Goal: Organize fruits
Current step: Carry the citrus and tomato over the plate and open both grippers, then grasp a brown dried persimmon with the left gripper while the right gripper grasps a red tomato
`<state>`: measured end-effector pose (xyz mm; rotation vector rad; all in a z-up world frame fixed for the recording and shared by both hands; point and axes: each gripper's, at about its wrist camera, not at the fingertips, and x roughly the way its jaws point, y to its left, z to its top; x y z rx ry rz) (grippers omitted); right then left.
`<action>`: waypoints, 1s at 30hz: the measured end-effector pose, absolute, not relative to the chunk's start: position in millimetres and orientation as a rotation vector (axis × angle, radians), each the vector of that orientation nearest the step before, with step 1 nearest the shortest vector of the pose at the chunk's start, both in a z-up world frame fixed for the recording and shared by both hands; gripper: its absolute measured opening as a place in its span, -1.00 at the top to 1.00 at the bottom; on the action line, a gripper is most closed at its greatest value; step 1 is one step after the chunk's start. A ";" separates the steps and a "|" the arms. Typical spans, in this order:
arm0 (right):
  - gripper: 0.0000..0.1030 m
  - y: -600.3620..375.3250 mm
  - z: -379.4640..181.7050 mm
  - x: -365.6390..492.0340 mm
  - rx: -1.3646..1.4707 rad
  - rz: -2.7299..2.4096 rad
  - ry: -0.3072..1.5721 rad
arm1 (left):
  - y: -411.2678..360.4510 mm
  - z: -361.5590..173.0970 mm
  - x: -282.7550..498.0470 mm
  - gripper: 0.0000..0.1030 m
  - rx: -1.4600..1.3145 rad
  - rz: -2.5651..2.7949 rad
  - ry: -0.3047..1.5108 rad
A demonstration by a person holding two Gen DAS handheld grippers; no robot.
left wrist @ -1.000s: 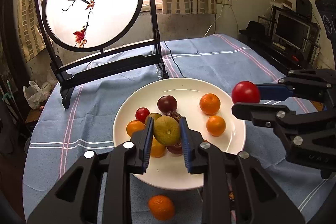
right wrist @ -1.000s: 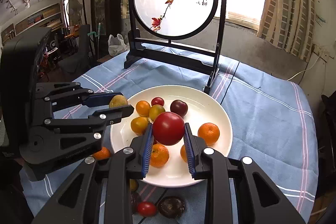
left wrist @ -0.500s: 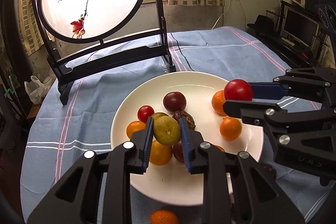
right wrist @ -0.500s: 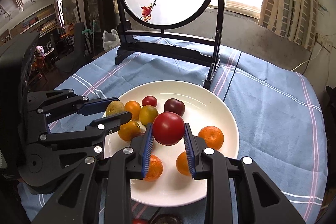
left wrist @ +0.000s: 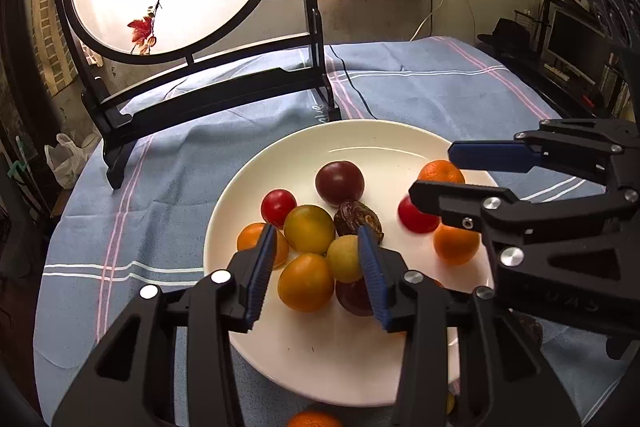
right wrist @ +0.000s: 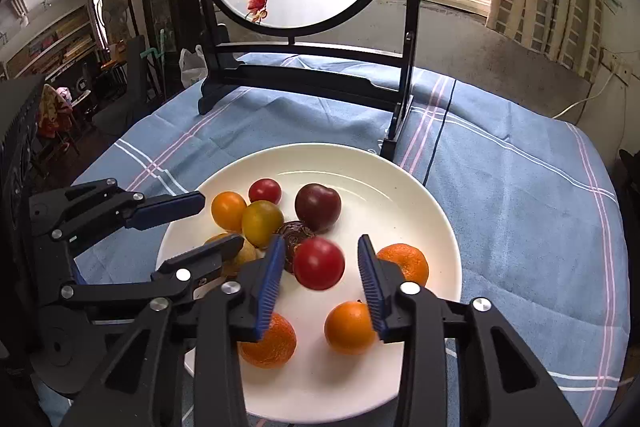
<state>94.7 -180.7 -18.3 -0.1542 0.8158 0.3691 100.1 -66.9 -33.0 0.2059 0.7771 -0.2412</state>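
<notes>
Both jaws just opened over the plate (right wrist: 424, 183): left gripper (left wrist: 316, 271) freed the yellow-green fruit (left wrist: 345, 258), right gripper (right wrist: 320, 275) the red tomato (right wrist: 319, 263). A tangerine (left wrist: 310, 419) still waits on the desk.

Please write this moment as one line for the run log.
left tongs: just opened, yellow-green fruit released on pile | right tongs: just opened, red tomato released | white plate: fruits inside

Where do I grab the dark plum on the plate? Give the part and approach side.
Grip the dark plum across its round middle, pads on its left and right flanks, coming down from above. Bare plate lies behind and right of it; the wrinkled brown fruit crowds its near side, so a level approach from the front looks blocked.
</notes>
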 end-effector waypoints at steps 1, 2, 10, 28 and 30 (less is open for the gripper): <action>0.16 -183.3 -15.5 90.6 -0.155 0.373 0.808 | -64.9 -32.3 98.8 0.13 0.204 -0.240 0.773; 0.15 -186.2 -12.9 85.2 -0.160 0.375 0.801 | -62.8 -30.5 96.5 0.13 0.203 -0.241 0.769; 0.04 -226.0 -25.7 2.5 -0.258 0.425 0.832 | -53.2 -17.5 42.1 -0.15 0.202 -0.337 0.729; 0.01 -250.1 -64.3 -54.9 -0.293 0.431 0.895 | -95.5 -93.1 -20.0 0.04 0.157 -0.542 0.961; 0.01 -248.2 -69.0 -52.0 -0.292 0.436 0.903 | -97.1 -97.1 -15.2 0.16 0.140 -0.555 0.970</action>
